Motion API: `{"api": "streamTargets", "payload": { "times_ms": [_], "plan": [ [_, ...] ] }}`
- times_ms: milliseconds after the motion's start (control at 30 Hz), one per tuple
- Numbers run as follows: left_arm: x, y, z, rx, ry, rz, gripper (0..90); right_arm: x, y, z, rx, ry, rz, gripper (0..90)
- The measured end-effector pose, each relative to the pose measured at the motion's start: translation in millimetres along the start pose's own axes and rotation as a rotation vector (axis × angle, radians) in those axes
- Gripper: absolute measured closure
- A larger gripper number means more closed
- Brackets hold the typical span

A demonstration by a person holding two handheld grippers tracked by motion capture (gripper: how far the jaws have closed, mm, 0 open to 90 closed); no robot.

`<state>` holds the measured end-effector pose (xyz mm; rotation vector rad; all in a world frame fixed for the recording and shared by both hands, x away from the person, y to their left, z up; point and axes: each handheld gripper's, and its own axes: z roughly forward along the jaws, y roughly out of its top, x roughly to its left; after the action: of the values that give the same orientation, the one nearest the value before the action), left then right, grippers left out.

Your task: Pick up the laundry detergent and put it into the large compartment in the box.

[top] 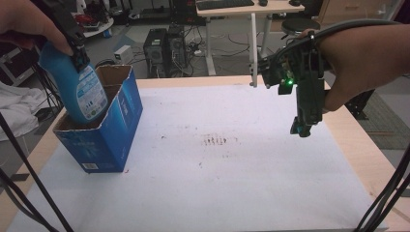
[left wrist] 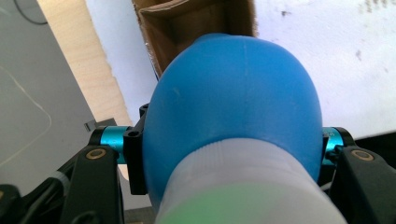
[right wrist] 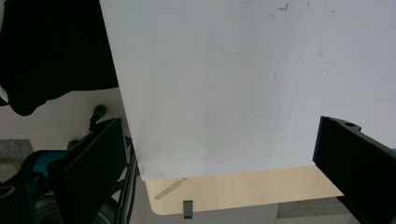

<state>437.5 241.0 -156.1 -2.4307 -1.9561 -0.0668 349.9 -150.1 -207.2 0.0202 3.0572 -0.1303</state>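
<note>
**Blue bottle going into the carton**

One blue bottle hangs base-down from the left gripper, whose jaws are clamped on its upper body just below the pale cap; in the left gripper view the bottle's rounded blue shoulder bulges between them. Its lower end is already below the rim of the single blue cardboard box directly beneath the jaws, leaning against the near wall of the open top. Holding it high by the shoulder likely leaves the base free to slide down into the brown interior.

The box stands upright on the white sheet that covers the counter, near its left edge.

Well away on the other side, the right gripper hovers above the sheet, pointing down, its jaws spread wide with nothing between them, seemingly kept clear of the work.
</note>
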Motion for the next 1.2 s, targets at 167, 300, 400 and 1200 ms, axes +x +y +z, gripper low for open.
{"api": "streamTargets", "payload": {
  "times_ms": [167, 300, 400, 1200],
  "plan": [
    [0.7, 3.6, 16.8, 0.013, 0.008, -0.016, 38.5, -0.2, 0.6, -0.3, -0.001, -0.002, -0.004, 2.0],
    [0.7, 5.5, 32.1, 0.025, -0.007, -0.009, 38.5, -0.3, 0.2, 0.5, -0.002, 0.0, 0.0, 2.0],
    [-0.5, 8.1, 44.8, 0.039, -0.019, 0.007, 38.5, -1.0, 0.6, 1.4, -0.008, -0.002, -0.003, 2.0],
    [-0.6, 6.2, 114.0, 0.054, -0.005, 0.299, 38.5, -2.3, 5.7, 5.8, 0.003, 0.002, -0.008, 2.0]
  ]
}}
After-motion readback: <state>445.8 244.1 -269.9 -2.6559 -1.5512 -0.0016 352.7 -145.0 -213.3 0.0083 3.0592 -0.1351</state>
